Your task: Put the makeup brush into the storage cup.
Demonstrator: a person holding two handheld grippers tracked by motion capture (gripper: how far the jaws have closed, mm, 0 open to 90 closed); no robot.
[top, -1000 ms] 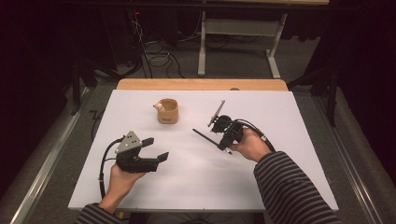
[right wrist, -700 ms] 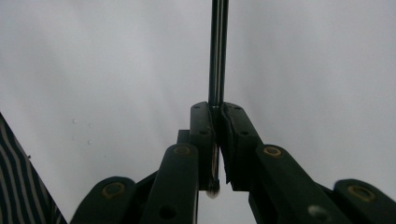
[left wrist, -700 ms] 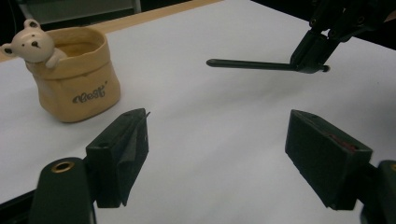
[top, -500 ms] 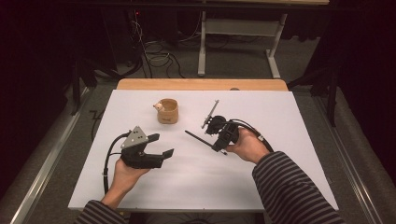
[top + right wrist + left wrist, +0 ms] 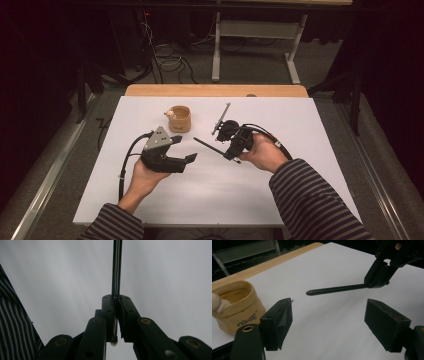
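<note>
A thin black stick [image 5: 209,146] is clamped at one end in my right gripper [image 5: 227,151], which is shut on it. The stick's free tip points left toward my left gripper [image 5: 185,149]. In the right gripper view the stick [image 5: 116,265] runs straight out from the closed jaws of the right gripper [image 5: 116,300], with a small tuft at its held end. My left gripper [image 5: 329,315] is open and empty, and the stick [image 5: 337,289] lies a little beyond its jaws. A tan fabric pouch [image 5: 179,118] stands behind the left gripper, holding something white.
The white tabletop [image 5: 300,125] has a wooden strip [image 5: 215,90] along its far edge. A thin grey rod [image 5: 222,118] sticks out from the right gripper toward the far side. The pouch [image 5: 235,307] sits close to the left jaw. Cables and a table frame lie beyond the table.
The left gripper has risen and moved forward and right, toward the pouch and the stick. The right gripper has shifted slightly left with the stick, so the two are closer together.
</note>
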